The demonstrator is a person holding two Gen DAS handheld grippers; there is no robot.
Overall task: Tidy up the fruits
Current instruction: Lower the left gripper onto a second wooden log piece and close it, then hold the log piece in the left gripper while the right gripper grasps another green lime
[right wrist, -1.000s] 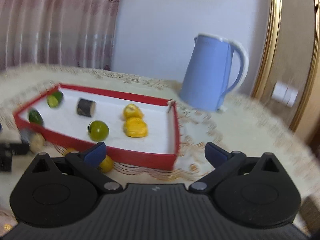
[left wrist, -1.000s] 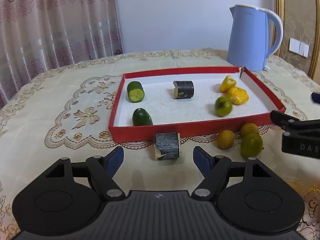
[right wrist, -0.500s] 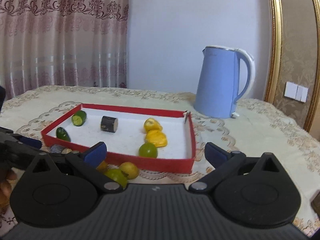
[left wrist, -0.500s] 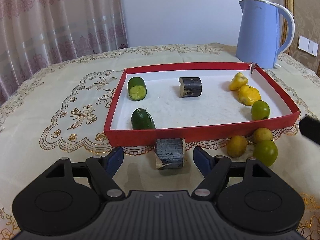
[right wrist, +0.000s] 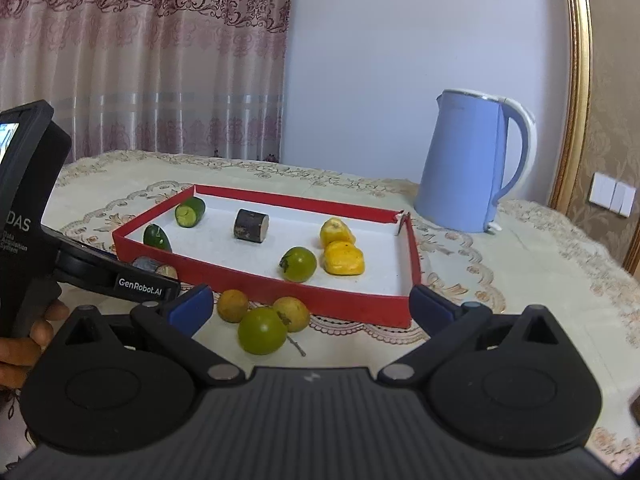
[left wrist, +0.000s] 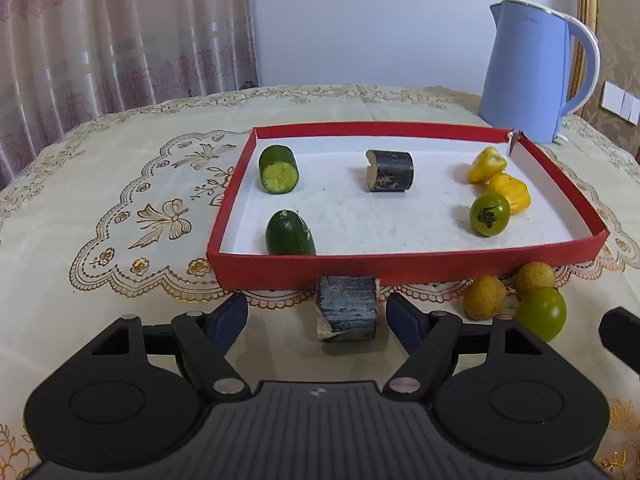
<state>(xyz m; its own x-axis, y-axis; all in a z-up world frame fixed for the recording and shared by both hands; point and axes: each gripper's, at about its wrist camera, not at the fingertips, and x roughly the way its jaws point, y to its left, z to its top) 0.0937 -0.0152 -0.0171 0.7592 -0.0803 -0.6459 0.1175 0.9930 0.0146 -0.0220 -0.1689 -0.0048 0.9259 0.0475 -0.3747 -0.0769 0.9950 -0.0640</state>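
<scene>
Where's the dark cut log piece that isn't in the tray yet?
In the left wrist view the dark log piece lies on the tablecloth, against the red tray's near wall, between the open left claw's fingertips.

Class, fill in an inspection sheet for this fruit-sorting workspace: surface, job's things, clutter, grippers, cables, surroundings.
Surface: table under a cream embroidered tablecloth.
Job's things: red tray holds two cucumber pieces, a dark cylinder piece, two yellow fruits and a green tomato; outside its near wall lie another dark piece, two yellowish round fruits and a green round fruit.
Clutter: blue kettle behind the tray.
Grippers: left gripper open, either side of the outer dark piece; right gripper open, empty.
Cables: nothing seen.
Surroundings: pink curtain, white wall, wall switches.
</scene>
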